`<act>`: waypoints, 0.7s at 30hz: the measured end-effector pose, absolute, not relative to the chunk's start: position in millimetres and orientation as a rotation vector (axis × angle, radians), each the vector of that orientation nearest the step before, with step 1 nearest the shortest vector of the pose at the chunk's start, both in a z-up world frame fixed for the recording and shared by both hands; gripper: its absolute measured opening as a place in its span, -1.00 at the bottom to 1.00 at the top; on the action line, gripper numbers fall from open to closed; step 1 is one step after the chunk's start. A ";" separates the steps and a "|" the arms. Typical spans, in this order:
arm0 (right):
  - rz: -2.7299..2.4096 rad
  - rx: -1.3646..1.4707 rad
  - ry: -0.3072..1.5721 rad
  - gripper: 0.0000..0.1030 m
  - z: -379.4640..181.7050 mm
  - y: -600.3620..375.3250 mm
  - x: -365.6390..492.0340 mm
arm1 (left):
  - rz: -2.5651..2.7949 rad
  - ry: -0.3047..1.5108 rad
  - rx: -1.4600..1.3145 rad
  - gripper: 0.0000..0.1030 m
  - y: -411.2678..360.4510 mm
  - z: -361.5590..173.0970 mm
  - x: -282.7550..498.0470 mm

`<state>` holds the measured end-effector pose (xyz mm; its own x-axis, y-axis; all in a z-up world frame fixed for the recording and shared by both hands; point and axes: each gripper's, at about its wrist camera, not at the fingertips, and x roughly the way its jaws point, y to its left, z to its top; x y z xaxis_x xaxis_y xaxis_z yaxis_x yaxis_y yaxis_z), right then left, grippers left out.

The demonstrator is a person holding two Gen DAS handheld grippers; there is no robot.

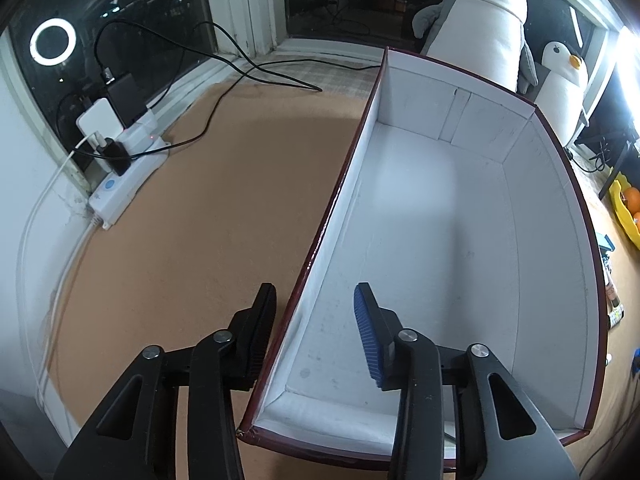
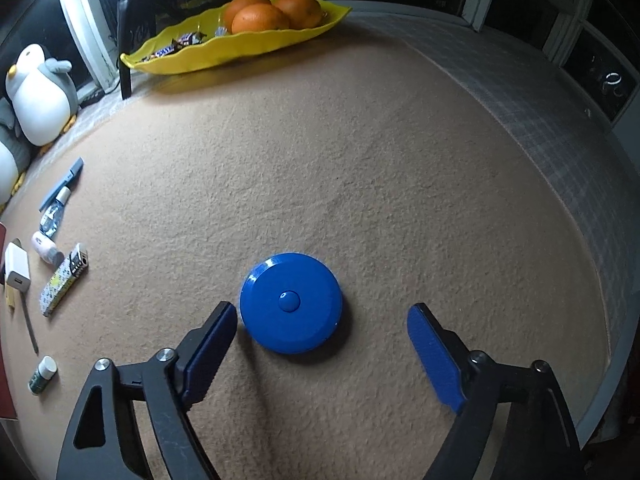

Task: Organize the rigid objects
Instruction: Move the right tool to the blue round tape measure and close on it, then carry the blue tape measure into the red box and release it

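Observation:
A round blue disc [image 2: 291, 302] with a centre button lies flat on the tan mat. My right gripper [image 2: 322, 310] hangs over it, open; the disc sits between the fingertips, its edge close to the left finger [image 2: 216, 340] and well apart from the right one. A box [image 1: 480, 116], white inside and dark red outside, stands on the mat. My left gripper [image 1: 316, 312] is open and straddles the box's left wall, one finger outside and one inside, neither pad pressing on it. Several small items lie at the left: a lighter [image 2: 64, 284], a white charger [image 2: 17, 272], a small bottle [image 2: 42, 374].
A yellow tray [image 2: 240, 54] with oranges and candy sits at the back of the mat. Penguin plush toys [image 1: 480, 28] stand behind the box. A power strip [image 1: 120, 188] with plugs and black cables lies along the window at the left.

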<state>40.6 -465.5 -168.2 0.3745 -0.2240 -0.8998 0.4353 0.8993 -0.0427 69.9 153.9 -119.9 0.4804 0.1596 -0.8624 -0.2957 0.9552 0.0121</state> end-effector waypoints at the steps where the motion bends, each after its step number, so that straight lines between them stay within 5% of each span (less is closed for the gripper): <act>1: -0.419 0.218 1.116 0.48 -169.3 -465.7 41.5 | 0.280 1.033 -0.147 -0.28 154.0 -120.1 69.8; 7: -0.388 0.223 1.110 0.16 -166.3 -465.0 42.1 | 0.283 1.033 -0.150 -0.39 154.8 -120.2 69.2; 9: -0.380 0.215 1.110 -0.10 -165.1 -461.3 44.9 | 0.284 1.032 -0.151 -0.40 155.6 -120.2 69.0; 21: -0.348 0.157 1.075 -0.11 -149.3 -439.7 39.5 | 0.289 1.024 -0.156 -0.60 159.6 -120.0 68.5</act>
<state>39.5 -439.7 -149.3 0.4274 -0.2021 -0.8812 0.3531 0.9346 -0.0431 68.5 159.6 -120.0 0.4863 0.1639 -0.8583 -0.3091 0.9510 0.0064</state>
